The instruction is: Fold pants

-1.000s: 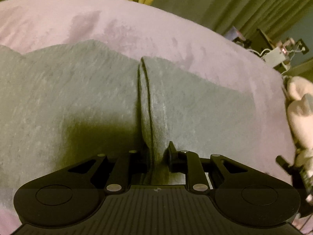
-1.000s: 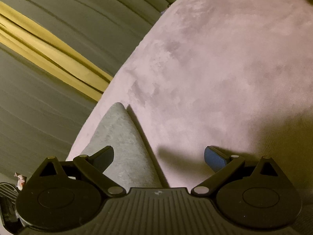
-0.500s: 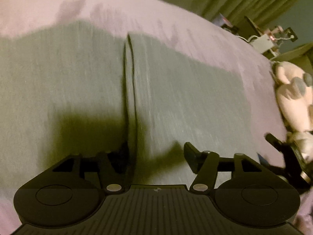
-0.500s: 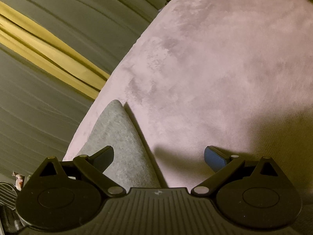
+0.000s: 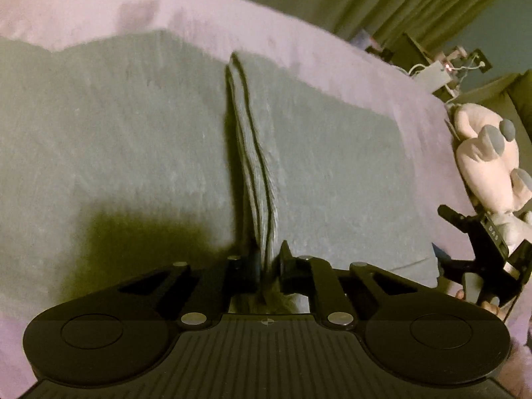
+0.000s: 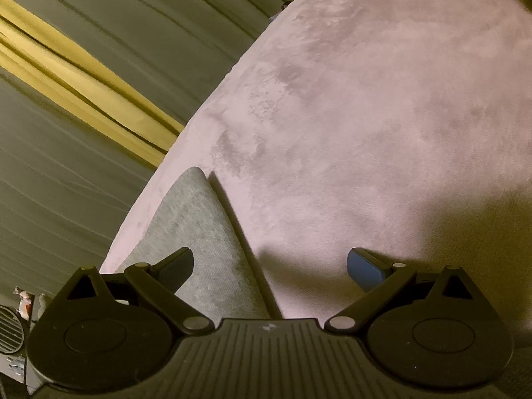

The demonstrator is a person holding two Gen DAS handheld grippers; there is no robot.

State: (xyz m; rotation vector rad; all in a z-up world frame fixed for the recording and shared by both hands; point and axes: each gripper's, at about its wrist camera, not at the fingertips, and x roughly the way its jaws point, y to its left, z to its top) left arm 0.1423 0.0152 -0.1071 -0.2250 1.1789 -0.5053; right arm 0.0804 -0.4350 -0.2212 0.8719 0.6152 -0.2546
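The grey pants (image 5: 133, 139) lie spread flat over a pink plush bed cover (image 5: 83, 10). Their ribbed edge (image 5: 256, 173) runs up the middle of the left wrist view. My left gripper (image 5: 267, 261) is shut on the near end of that ribbed edge. In the right wrist view a corner of the grey pants (image 6: 196, 232) lies on the cover between the spread fingers. My right gripper (image 6: 269, 266) is open and empty above it; it also shows at the right edge of the left wrist view (image 5: 478, 239).
A pale plush toy (image 5: 488, 163) lies at the bed's right edge. A cluttered stand with cables (image 5: 442, 69) is behind it. Grey and yellow curtains (image 6: 83, 73) hang beyond the bed's far edge. Bare pink cover (image 6: 382, 116) stretches ahead of the right gripper.
My left gripper opened half a second ago and has now shut again on the ribbed edge. The right gripper has stayed open and barely moved.
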